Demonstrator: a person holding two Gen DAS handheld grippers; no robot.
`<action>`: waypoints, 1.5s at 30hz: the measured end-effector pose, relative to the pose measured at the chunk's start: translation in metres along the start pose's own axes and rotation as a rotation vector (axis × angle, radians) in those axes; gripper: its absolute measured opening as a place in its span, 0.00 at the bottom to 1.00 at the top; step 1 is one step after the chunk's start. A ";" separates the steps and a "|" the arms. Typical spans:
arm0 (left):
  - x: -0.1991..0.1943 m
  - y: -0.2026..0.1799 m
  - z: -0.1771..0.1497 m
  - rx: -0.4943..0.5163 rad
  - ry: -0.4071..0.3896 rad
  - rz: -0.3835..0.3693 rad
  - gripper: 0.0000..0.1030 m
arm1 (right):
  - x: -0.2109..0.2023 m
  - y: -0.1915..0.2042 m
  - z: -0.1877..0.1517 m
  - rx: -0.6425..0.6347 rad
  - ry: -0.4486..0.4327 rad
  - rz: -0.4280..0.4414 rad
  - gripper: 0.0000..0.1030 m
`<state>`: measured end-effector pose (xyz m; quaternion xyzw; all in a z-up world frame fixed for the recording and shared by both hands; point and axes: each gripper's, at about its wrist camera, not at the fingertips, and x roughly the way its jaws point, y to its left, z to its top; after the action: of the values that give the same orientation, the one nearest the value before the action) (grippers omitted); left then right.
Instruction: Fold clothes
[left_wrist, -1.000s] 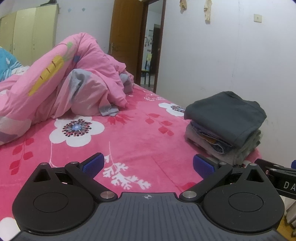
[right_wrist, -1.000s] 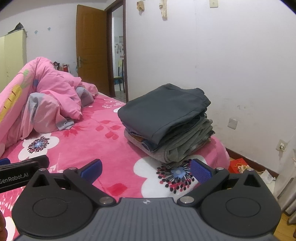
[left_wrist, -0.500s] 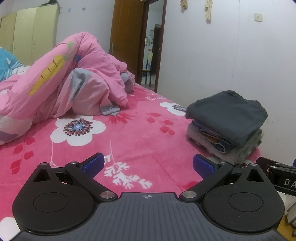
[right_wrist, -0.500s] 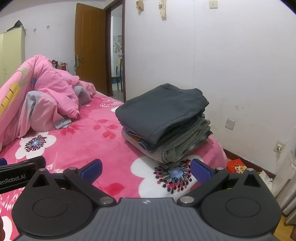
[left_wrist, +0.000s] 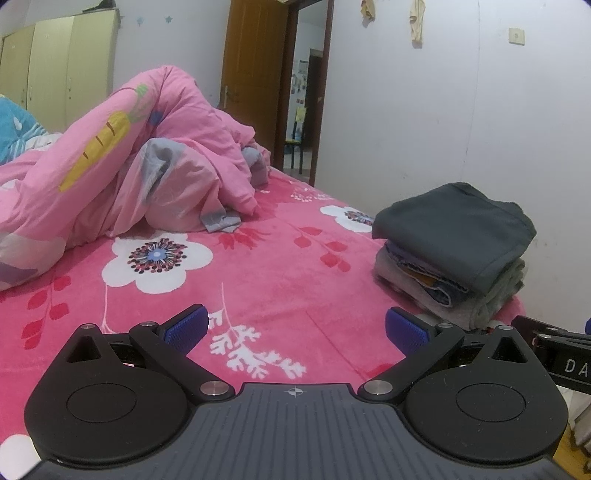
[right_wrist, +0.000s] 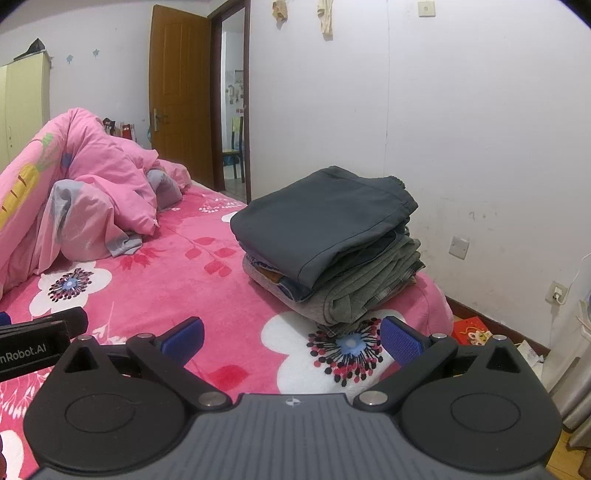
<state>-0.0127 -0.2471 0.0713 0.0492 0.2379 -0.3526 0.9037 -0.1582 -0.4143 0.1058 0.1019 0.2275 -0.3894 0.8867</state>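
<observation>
- My left gripper (left_wrist: 295, 326) and right gripper (right_wrist: 291, 334): jaws spread wide, nothing held, both low over the floral bedsheet (left_wrist: 266, 266).
- Stack of folded clothes (right_wrist: 325, 243) sits at the bed corner by the wall, dark grey piece on top; probably parked there to leave folding space.
- Pink duvet (left_wrist: 140, 166) bunched at the far end.
- No unfolded garment visible; task looks nearly done.
</observation>
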 end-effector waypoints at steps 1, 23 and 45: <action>0.000 0.000 0.000 0.001 0.000 0.000 1.00 | 0.000 0.000 0.000 -0.001 0.000 0.000 1.00; 0.001 -0.001 0.002 0.001 0.000 0.006 1.00 | 0.004 0.003 0.002 -0.008 0.006 -0.002 1.00; 0.001 -0.001 -0.001 0.002 0.006 0.004 1.00 | 0.002 0.006 -0.002 -0.011 0.013 -0.004 1.00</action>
<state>-0.0129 -0.2485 0.0699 0.0515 0.2400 -0.3511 0.9036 -0.1531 -0.4109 0.1031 0.0989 0.2356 -0.3892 0.8850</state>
